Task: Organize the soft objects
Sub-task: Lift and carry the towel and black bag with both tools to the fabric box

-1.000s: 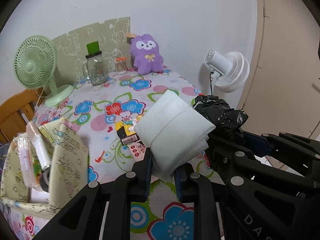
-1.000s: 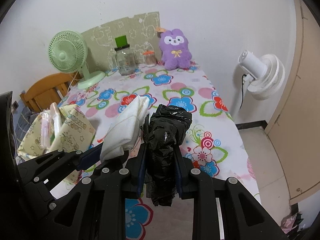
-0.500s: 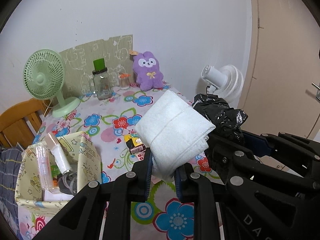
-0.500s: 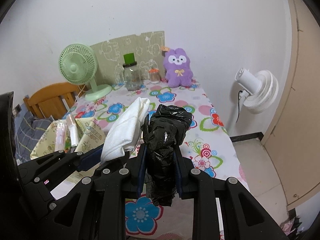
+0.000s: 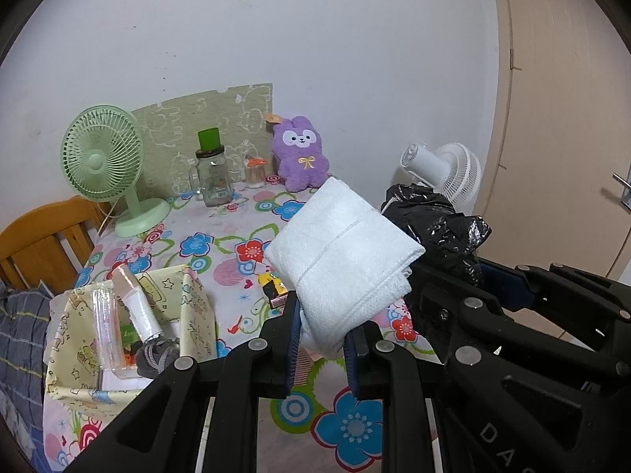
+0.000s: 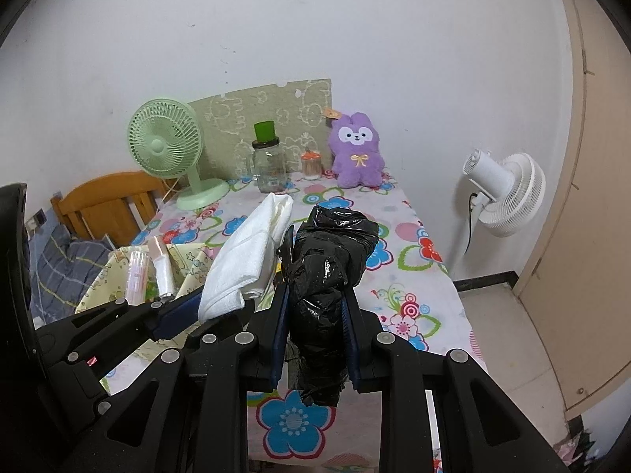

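From the left wrist view, the left gripper [image 5: 321,339] is clamped on the lower end of a folded white cloth [image 5: 343,256], which juts up and forward from between its blue pads above the flowered tablecloth [image 5: 221,244]. A yellow fabric basket [image 5: 193,315] sits down to the left; the right gripper's black plastic bag [image 5: 437,228] rises just beside the cloth. From the right wrist view, the right gripper [image 6: 315,331] pinches that crumpled bag [image 6: 327,268] at mid-length, its ends sticking out above and below the pads, the cloth [image 6: 248,260] close on its left.
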